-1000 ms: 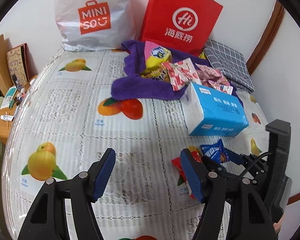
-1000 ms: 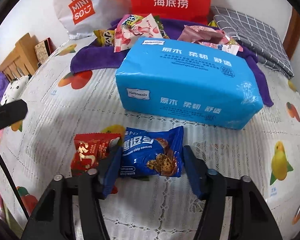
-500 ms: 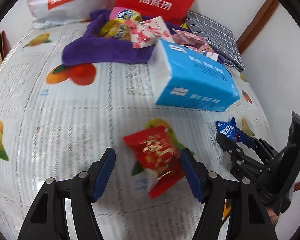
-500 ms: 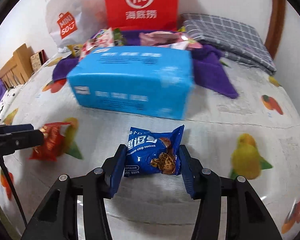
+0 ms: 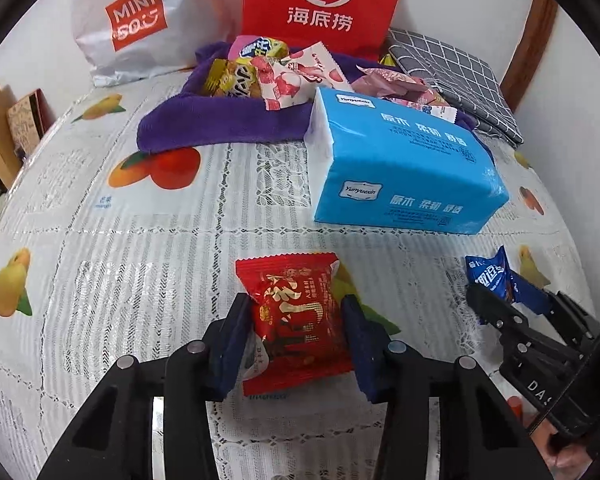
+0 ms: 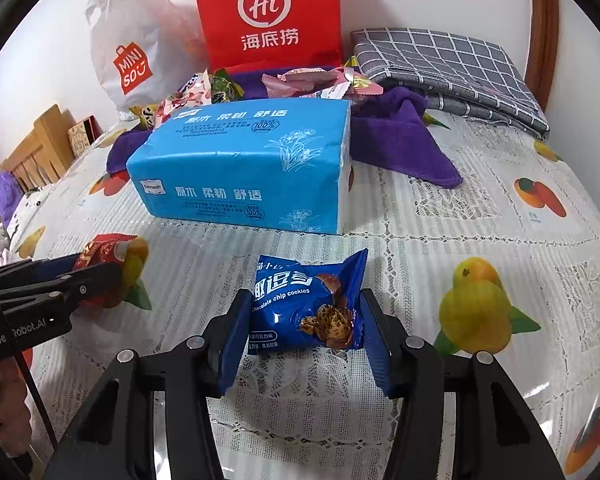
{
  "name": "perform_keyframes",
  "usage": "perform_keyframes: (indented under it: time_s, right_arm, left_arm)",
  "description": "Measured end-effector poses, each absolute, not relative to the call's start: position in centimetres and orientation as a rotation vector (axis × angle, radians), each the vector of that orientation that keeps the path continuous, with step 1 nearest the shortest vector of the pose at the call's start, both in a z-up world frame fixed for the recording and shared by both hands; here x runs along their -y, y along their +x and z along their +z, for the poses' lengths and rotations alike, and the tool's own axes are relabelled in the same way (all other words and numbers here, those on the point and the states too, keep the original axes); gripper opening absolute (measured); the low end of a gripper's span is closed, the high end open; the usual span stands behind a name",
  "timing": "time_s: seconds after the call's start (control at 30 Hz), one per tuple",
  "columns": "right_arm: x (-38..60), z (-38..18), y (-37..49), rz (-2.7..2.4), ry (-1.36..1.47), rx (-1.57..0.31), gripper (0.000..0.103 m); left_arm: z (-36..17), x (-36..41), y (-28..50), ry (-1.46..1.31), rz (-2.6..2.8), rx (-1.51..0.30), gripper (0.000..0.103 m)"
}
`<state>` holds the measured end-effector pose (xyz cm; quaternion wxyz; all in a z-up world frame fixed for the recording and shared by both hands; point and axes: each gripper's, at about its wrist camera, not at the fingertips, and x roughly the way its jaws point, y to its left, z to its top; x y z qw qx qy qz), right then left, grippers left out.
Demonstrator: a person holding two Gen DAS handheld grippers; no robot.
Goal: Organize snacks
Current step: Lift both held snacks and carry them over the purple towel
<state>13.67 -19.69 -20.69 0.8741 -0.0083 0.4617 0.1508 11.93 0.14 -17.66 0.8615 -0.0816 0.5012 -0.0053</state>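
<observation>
Now | L hand-held gripper (image 5: 296,330) pinching red pkt (image 5: 296,320), label glare-blurred | R hand-held gripper (image 6: 306,320) pinching cookie pkt (image 6: 310,304)

Right gripper (image 6: 304,316) clamps blue chocolate chip cookie packet (image 6: 310,306); blue tissue pack (image 6: 240,172) at 12 o'clock; left gripper (image 6: 100,276) clamps red snack packet (image 6: 100,252) at 9 o'clock.

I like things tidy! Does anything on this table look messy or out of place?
Yes. The snack packets at the back lie in a jumbled heap on a rumpled purple towel. The blue tissue pack sits at a slant in front of them. Nothing looks torn or spilled.
</observation>
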Motion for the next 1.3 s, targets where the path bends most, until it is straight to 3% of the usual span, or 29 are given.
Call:
perform_keyframes:
  time_s: [0.4, 0.97, 1.3]
  right_arm:
    - [20.1, -19.6, 13.8, 0.319, -0.019, -0.966, 0.051]
    - [18.2, -5.7, 20.9, 0.412, 0.027, -0.810, 0.051]
    - [15.3, -2.6, 26.6, 0.434, 0.032, -0.735, 0.051]
  left_arm:
    - [-14.2, 0.0, 12.5, -0.190, -0.097, -1.033, 0.043]
    - [-5.3, -0.9, 19.7, -0.211, -0.168, -0.904, 0.043]
    - [-1.9, -2.3, 25.2, -0.180, -0.154, -0.831, 0.043]
